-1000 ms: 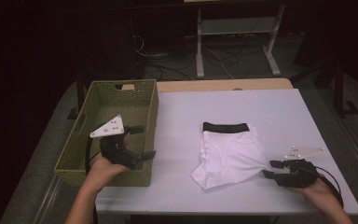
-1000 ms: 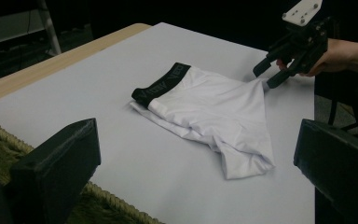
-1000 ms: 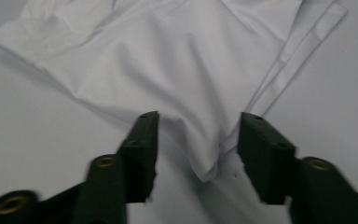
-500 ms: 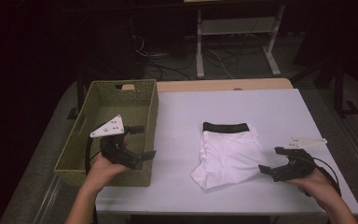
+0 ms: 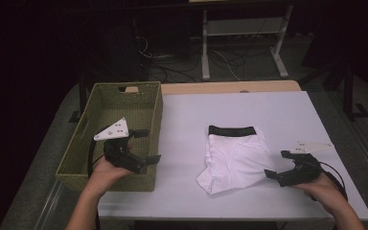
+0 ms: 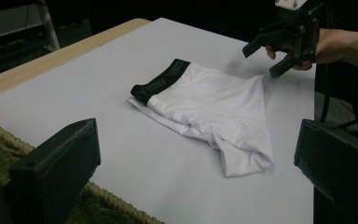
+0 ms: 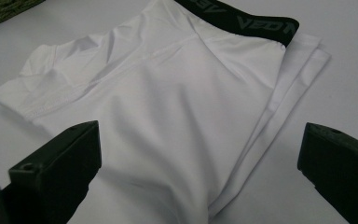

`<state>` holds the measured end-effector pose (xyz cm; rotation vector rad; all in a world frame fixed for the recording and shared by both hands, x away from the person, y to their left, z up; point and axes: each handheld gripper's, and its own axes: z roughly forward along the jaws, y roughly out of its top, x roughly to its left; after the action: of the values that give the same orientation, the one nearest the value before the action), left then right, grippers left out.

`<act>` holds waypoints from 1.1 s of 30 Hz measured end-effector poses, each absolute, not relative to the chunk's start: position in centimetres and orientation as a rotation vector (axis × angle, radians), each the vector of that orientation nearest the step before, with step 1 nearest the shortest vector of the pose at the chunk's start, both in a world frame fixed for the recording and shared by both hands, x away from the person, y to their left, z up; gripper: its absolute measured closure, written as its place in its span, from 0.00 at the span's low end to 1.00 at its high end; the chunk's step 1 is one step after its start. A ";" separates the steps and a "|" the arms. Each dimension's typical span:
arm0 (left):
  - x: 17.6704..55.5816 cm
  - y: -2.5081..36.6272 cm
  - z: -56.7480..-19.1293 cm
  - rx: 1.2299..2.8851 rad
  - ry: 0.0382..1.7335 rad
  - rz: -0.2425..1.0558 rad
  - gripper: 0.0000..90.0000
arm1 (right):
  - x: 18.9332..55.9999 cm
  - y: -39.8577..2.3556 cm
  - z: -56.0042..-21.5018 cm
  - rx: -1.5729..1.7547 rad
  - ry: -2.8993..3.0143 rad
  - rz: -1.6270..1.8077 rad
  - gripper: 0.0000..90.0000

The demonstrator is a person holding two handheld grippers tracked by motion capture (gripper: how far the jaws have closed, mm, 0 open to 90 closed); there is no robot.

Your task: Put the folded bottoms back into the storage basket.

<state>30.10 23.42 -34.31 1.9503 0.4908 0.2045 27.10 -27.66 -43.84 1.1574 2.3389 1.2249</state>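
Right gripper view has the right gripper [image 7: 200, 154], jaws just opened wide and empty, facing the folded white shorts [image 7: 168, 93] on the worktop [image 7: 37, 42] directly ahead, likely needing a fresh grasp next.

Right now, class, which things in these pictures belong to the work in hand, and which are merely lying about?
In the work:
white shorts
right gripper, open
left gripper, open
woven basket
white table

Lying about:
metal stand
floor cables
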 end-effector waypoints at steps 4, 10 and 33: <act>30.0 23.1 -34.3 1.974 0.506 0.225 0.00 | 27.2 -27.5 -44.1 1.153 2.348 1.234 0.00; 30.0 22.7 -34.0 1.955 0.526 0.207 0.00 | 27.3 -27.5 -44.2 1.142 2.354 1.235 0.00; 30.4 18.8 -33.7 1.974 0.462 0.139 0.00 | 27.2 -27.2 -44.4 1.121 2.373 1.236 0.00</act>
<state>30.38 18.78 -33.67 1.9738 0.4619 0.1391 27.22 -27.15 -44.38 1.1211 2.3728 1.2360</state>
